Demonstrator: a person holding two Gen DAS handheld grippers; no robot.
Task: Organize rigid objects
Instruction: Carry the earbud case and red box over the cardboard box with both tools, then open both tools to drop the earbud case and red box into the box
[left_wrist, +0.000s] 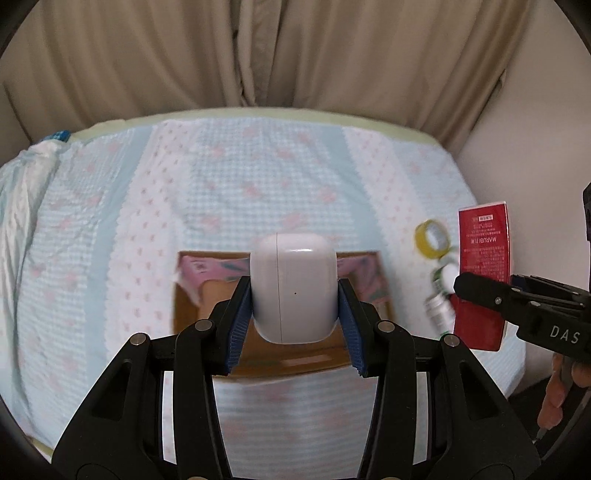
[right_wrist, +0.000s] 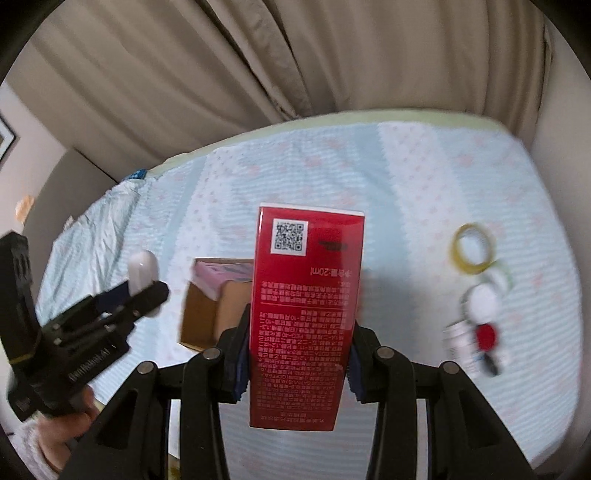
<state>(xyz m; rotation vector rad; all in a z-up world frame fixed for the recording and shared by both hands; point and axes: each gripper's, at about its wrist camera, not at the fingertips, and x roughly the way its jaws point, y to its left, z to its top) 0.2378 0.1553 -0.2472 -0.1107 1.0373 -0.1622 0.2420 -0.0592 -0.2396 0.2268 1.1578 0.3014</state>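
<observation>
white earbud case (left_wrist: 294, 288) | red box (right_wrist: 304, 314) | yellow tape roll (right_wrist: 472, 253)

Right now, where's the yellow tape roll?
The yellow tape roll lies on the bed at the right side of the right wrist view, just beyond the white-capped bottles and right of the red box that the right gripper holds.

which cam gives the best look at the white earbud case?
Left wrist: the white earbud case fills the centre, clamped by the left gripper above the cardboard box, seam visible. Right wrist shows it small and blurred at the left, partly hidden by that gripper's fingers.
</observation>
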